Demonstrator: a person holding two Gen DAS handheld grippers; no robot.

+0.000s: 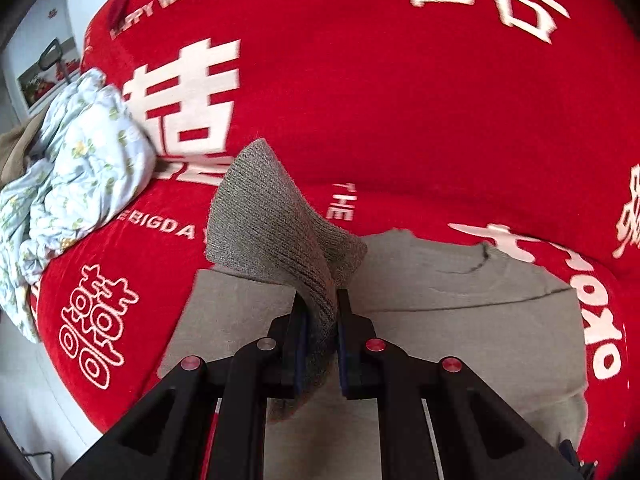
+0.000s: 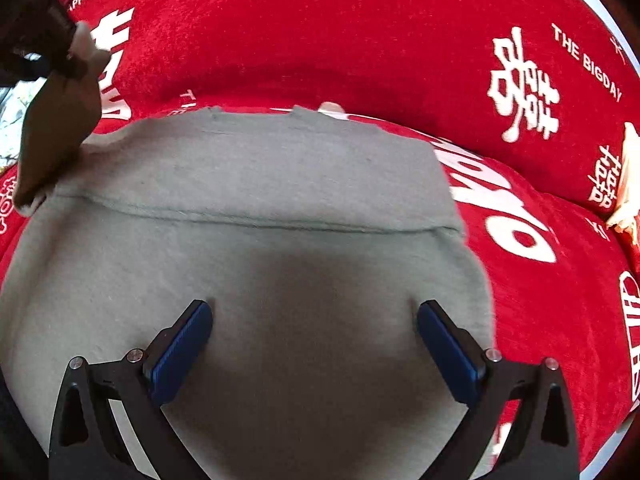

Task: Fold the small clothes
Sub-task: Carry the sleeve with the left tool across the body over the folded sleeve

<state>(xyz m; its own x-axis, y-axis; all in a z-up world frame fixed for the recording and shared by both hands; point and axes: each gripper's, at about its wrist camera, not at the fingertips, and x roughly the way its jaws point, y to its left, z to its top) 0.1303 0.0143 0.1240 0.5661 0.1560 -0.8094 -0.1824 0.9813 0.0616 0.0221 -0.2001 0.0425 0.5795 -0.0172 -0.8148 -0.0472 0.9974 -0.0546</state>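
A grey knit garment (image 1: pixel 460 320) lies flat on a red cover with white lettering (image 1: pixel 360 100). My left gripper (image 1: pixel 322 304) is shut on a ribbed grey edge of the garment (image 1: pixel 276 220) and holds it lifted above the flat part. In the right wrist view the garment (image 2: pixel 260 184) fills the middle, with a seam running across it. My right gripper (image 2: pixel 314 316) is open and empty, its blue pads (image 2: pixel 184 348) just above the cloth. The lifted edge and the left gripper show at the far left of that view (image 2: pixel 56 120).
A crumpled pale blue floral cloth (image 1: pixel 76 168) lies at the left on the red cover. A pale orange item (image 2: pixel 630 184) sits at the right edge of the right wrist view. The red cover (image 2: pixel 360 40) rises behind the garment.
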